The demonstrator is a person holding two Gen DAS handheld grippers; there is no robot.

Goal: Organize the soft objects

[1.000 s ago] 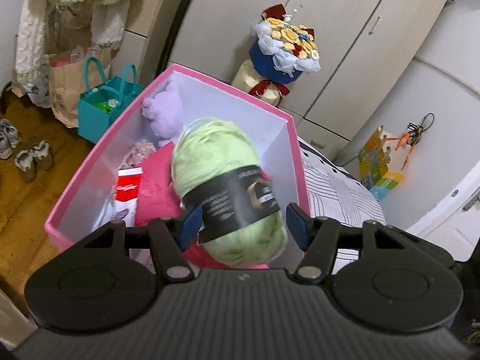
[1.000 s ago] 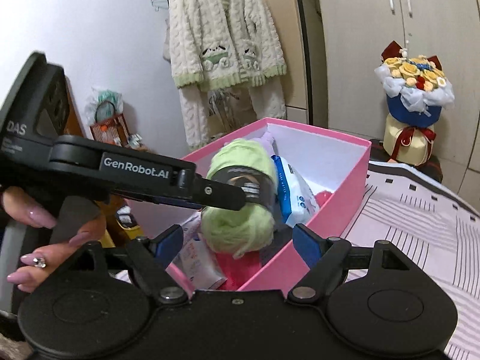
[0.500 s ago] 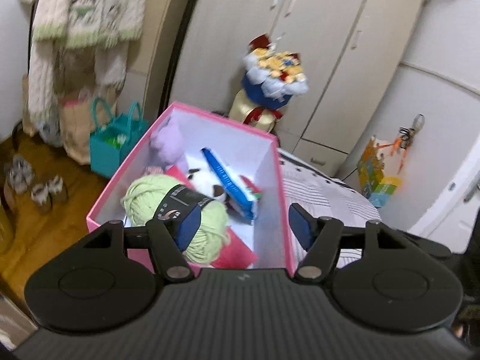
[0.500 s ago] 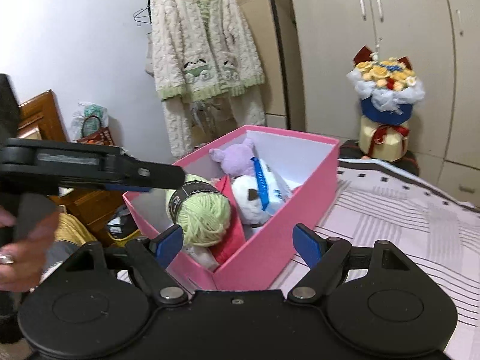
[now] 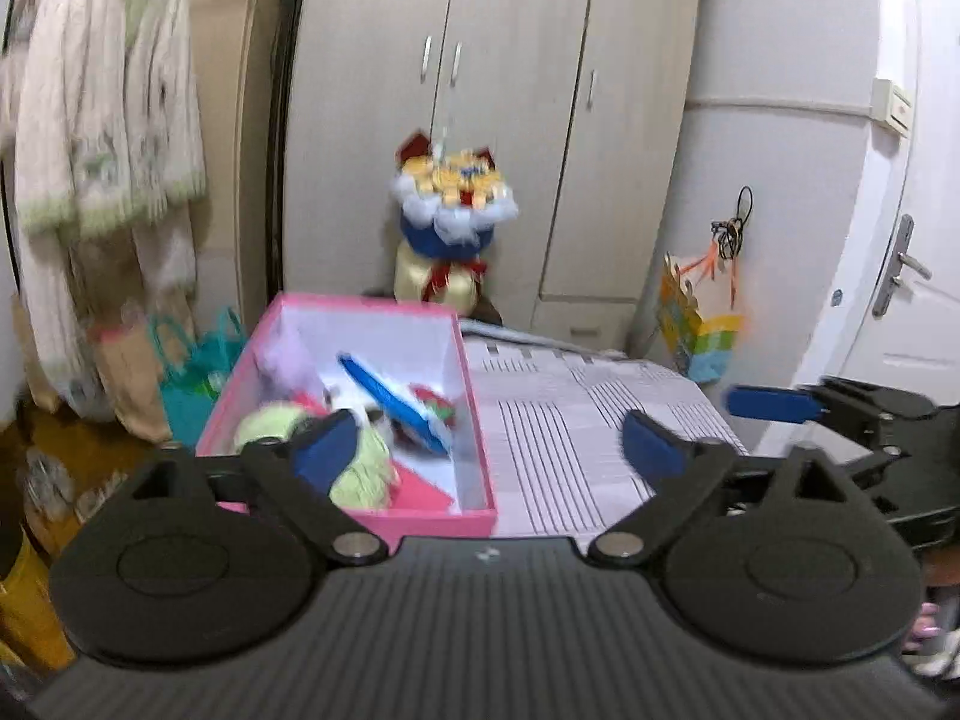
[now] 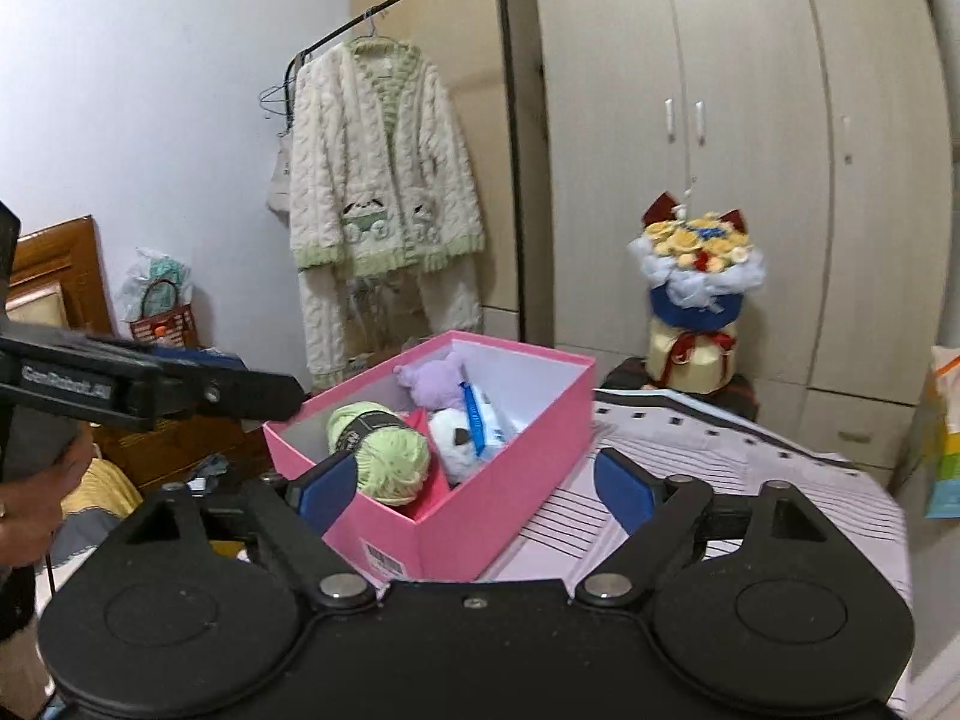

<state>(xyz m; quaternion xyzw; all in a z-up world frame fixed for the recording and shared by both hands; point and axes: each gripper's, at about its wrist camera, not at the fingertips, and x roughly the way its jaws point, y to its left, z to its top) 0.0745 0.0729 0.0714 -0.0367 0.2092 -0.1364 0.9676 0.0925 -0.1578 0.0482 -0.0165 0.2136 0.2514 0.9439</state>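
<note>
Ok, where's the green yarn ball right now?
In the right wrist view the green yarn ball lies in the pink box, at its near left end, beside the white plush.

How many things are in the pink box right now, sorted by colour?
Green: 1, yarn ball
Purple: 1, plush toy
White: 1, plush toy
Blue and white: 1, packet
Red: 1, flat item
Total visible in the pink box: 5

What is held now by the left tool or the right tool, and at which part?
Nothing is held. The left tool and the right tool have just been opening, with nothing between them; the green yarn ball lies in the pink box.
</note>
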